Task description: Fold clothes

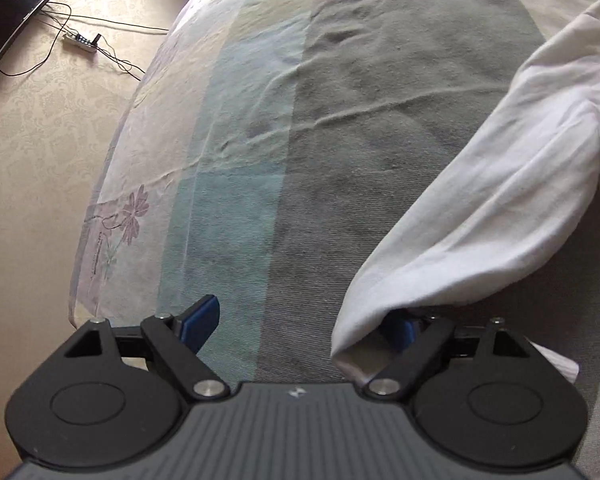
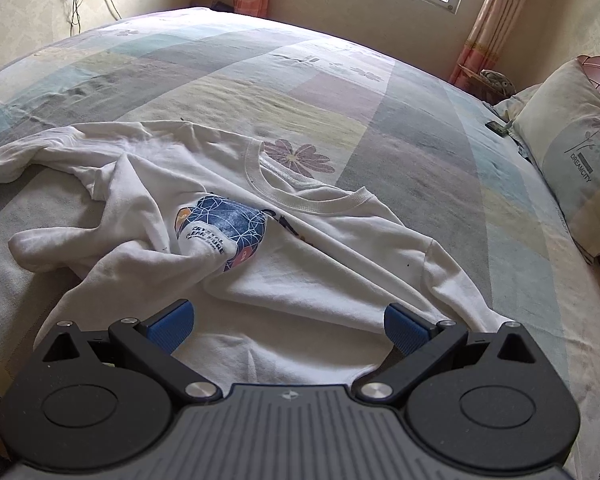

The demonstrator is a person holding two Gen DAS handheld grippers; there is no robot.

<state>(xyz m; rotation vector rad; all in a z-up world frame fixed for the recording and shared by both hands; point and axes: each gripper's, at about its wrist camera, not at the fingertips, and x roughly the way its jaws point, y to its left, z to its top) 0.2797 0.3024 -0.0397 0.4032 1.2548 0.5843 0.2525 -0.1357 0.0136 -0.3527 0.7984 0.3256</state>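
A white sweatshirt [image 2: 300,272] lies rumpled, print side up, on the bed [image 2: 340,80], its neckline toward the far side and its hem nearest the right claw [image 2: 288,326]. One sleeve [image 1: 500,200] stretches long toward the left claw [image 1: 300,326], cuff draped over one blue finger [image 1: 402,332]. Both claws sit low over the bedspread pointing forward, fingers spread wide apart, clamping nothing
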